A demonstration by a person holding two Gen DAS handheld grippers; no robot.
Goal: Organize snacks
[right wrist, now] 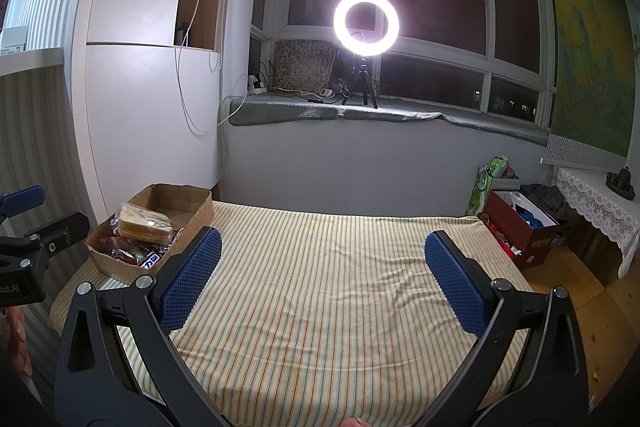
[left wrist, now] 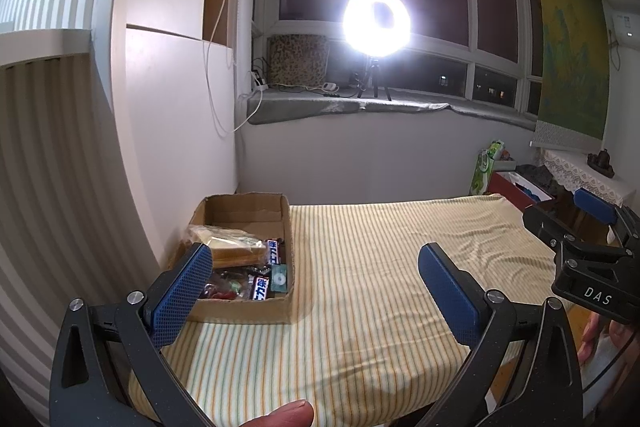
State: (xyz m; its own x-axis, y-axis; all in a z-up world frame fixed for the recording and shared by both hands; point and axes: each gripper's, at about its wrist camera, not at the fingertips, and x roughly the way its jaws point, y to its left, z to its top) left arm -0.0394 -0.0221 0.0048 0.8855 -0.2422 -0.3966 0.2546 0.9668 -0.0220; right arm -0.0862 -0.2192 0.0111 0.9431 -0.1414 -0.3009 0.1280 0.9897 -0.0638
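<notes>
- Left tool [left wrist: 316, 277]: jaws spread wide, nothing between the blue pads; it hangs above the striped cloth [left wrist: 380, 267] near the tabletop's front edge. A thumb tip [left wrist: 288, 415] shows at the bottom of the left wrist view.
- Right tool [right wrist: 324, 269]: jaws likewise wide apart and holding nothing, over the middle of the cloth toward the front edge. In the left wrist view its black body marked "DAS" sits at the right edge, with fingers [left wrist: 592, 331] of the hand below it.
- Cardboard box [left wrist: 248, 211]: open-topped, at the tabletop's far left corner, close to the white wall panel.
- Snacks in the box: a clear-wrapped sandwich [left wrist: 236, 247] lies in the middle; chocolate bars [left wrist: 273, 251] with blue-and-white lettering lie to its right and toward the front wall; a small teal packet [left wrist: 280, 277] sits in the front right corner. Dark red wrappers are beside them, kind hard to make out.
- The rest of the cloth carries nothing.
- Beyond the far edge: a lit ring light [right wrist: 366, 18] on a small tripod stands on the windowsill.
- Off the right edge, on the floor: a red box [right wrist: 524, 231] and a green bag [right wrist: 486, 183].
</notes>
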